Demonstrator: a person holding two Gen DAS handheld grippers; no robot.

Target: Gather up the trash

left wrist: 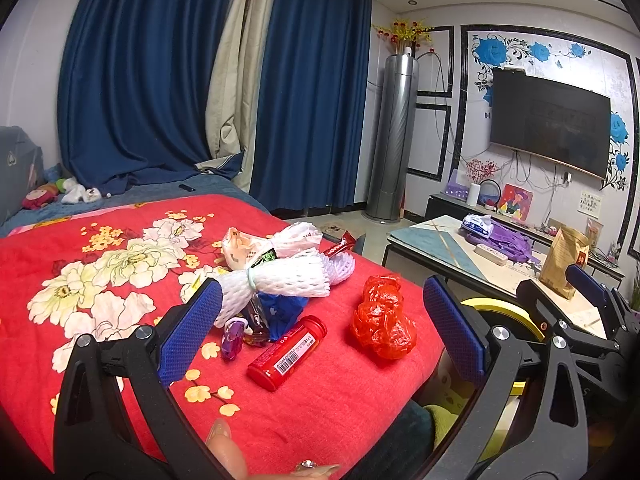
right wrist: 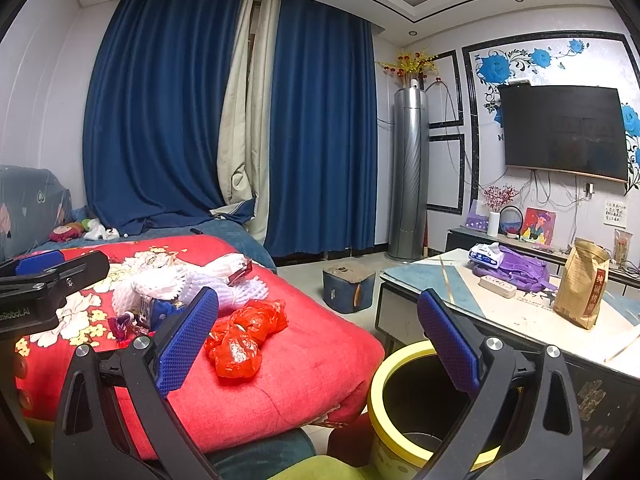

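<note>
Little of the job looks done. Trash lies scattered on the red flowered bed (left wrist: 120,280), in the middle of the left wrist view: a crumpled red plastic bag (left wrist: 383,320), a red tube with a barcode label (left wrist: 286,354) lying on its side, a bundle of white foam netting (left wrist: 280,280) tied with a band, a white plastic bag (left wrist: 272,242) behind it, a blue wrapper (left wrist: 280,312) tucked under the netting, a small purple wrapper (left wrist: 233,336) just beside the tube, and a red snack wrapper (left wrist: 340,246) poking out at the far side of the pile.

The yellow bin (right wrist: 384,384) stands on the floor at the lower right of the right wrist view, between the bed and the table (right wrist: 540,316). Its dark inside looks nearly empty, though only part of the bottom shows, so I cannot say for sure that nothing is in it.

The left tongs (left wrist: 324,328) are spread wide with nothing between the blue pads, held above the pile with the tube and the red bag framed in the gap. The right tongs (right wrist: 318,340) are likewise apart and empty, poised over the bed edge and the bin rim.

By my reading, every visible piece is left to pick up and carry across to the bin; the red bag lies nearest to it.
</note>
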